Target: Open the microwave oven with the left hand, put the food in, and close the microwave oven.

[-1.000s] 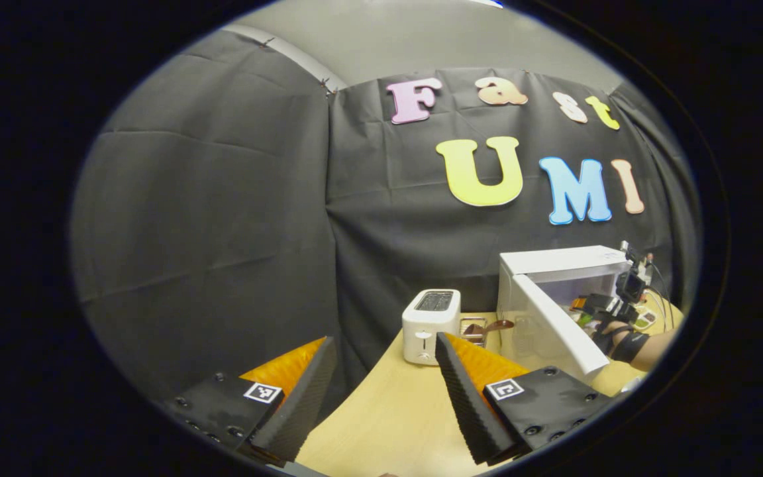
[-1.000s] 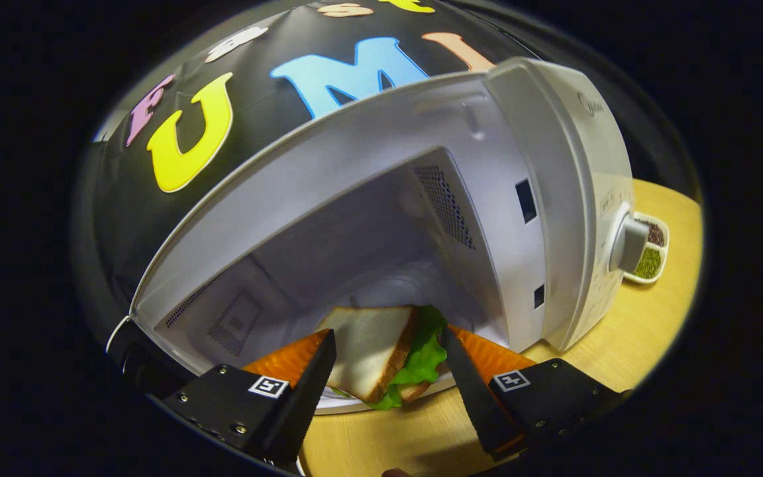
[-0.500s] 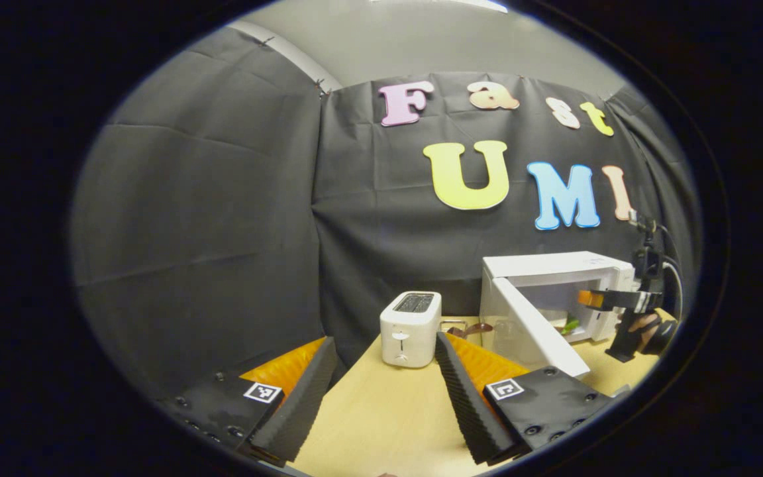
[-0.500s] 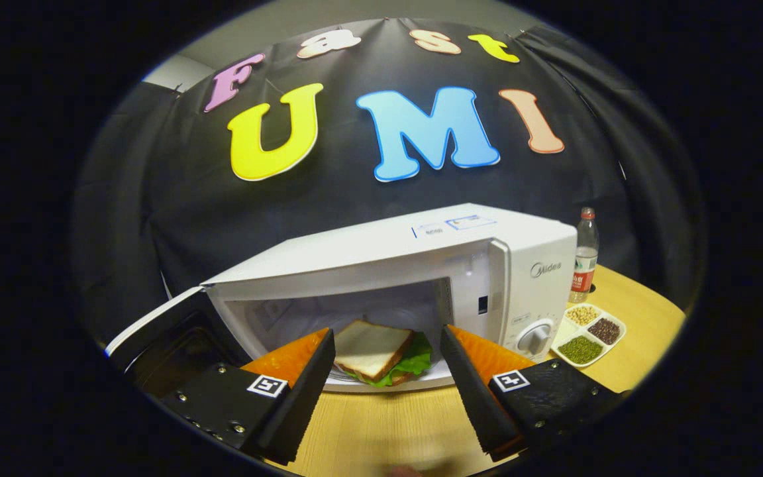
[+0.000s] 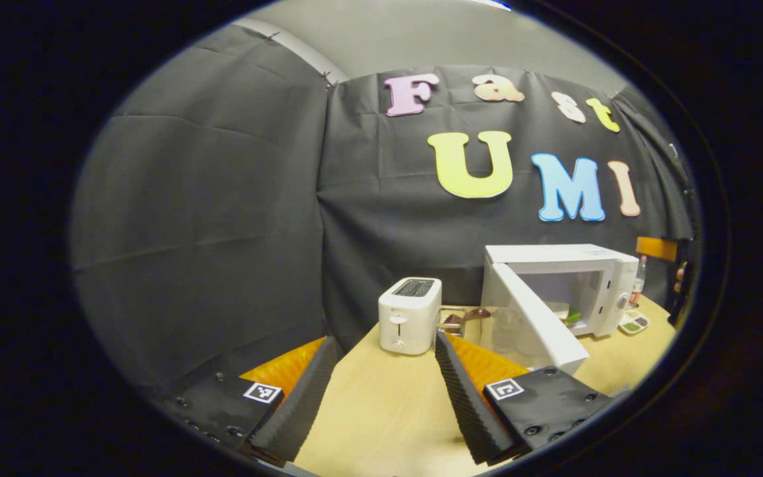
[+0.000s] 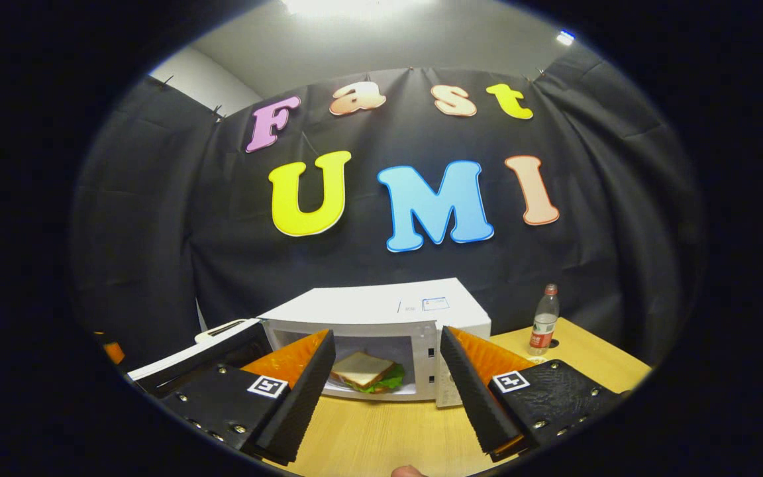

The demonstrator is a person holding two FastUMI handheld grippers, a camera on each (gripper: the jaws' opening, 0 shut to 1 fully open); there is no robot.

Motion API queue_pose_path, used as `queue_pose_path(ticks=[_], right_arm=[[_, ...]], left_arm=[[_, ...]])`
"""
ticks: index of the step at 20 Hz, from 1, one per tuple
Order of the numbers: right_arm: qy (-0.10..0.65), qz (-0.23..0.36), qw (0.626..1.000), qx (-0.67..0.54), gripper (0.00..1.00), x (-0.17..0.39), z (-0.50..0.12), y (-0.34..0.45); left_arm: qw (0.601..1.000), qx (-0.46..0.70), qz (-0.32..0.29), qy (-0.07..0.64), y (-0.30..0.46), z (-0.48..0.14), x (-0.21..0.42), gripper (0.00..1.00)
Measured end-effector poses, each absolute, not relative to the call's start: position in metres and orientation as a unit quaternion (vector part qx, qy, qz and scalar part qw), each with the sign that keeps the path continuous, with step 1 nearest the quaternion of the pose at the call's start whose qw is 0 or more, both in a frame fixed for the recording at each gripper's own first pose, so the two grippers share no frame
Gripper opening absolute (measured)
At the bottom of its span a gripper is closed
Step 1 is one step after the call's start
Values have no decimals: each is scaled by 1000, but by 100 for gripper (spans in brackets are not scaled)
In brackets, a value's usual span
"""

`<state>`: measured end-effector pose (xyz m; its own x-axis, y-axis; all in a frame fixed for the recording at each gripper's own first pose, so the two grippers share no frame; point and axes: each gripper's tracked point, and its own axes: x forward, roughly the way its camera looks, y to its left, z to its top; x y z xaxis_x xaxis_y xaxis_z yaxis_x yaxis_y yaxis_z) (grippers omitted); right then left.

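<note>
Hovering over the wooden table (image 6: 381,440), the right gripper (image 6: 385,387) — fingers spread apart, nothing between them. Left gripper (image 5: 381,391), likewise apart and empty, above the table's near edge. Beyond: white toaster (image 5: 409,315) left of the microwave oven (image 6: 381,331), door (image 5: 532,324) swung wide open. Sandwich (image 6: 365,372) — white bread and green lettuce — lying inside the cavity, probably on a plate. Farther right: plastic bottle (image 6: 544,320) and a small divided dish (image 5: 633,322) near the black cloth wall.
</note>
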<state>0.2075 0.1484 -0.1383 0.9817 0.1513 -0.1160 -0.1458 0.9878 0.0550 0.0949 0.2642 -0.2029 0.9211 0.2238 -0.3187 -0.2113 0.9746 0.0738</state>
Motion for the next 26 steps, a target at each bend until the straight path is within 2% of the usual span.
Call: queue_pose_path(ticks=[3, 4, 10, 12, 18, 19, 22, 26], right_arm=[[41, 79, 996, 13, 96, 183, -113, 132], [36, 81, 996, 9, 96, 176, -105, 126], [24, 75, 997, 0, 96, 140, -78, 89], [23, 69, 997, 4, 96, 129, -72, 75], [29, 69, 997, 1, 96, 110, -72, 46], [32, 70, 997, 1, 96, 107, -72, 42], [31, 69, 997, 5, 96, 96, -69, 25], [36, 70, 997, 16, 96, 86, -71, 9]], left_arm=[[977, 16, 109, 182, 255, -220, 91, 94], [976, 17, 108, 186, 252, -225, 91, 99], [970, 19, 110, 215, 227, -263, 85, 96], [969, 17, 109, 223, 219, -268, 84, 87], [966, 11, 86, 244, 191, -282, 80, 25], [963, 21, 98, 249, 191, -284, 81, 11], [963, 27, 107, 245, 183, -275, 76, 7], [963, 37, 107, 243, 166, -272, 79, 7]])
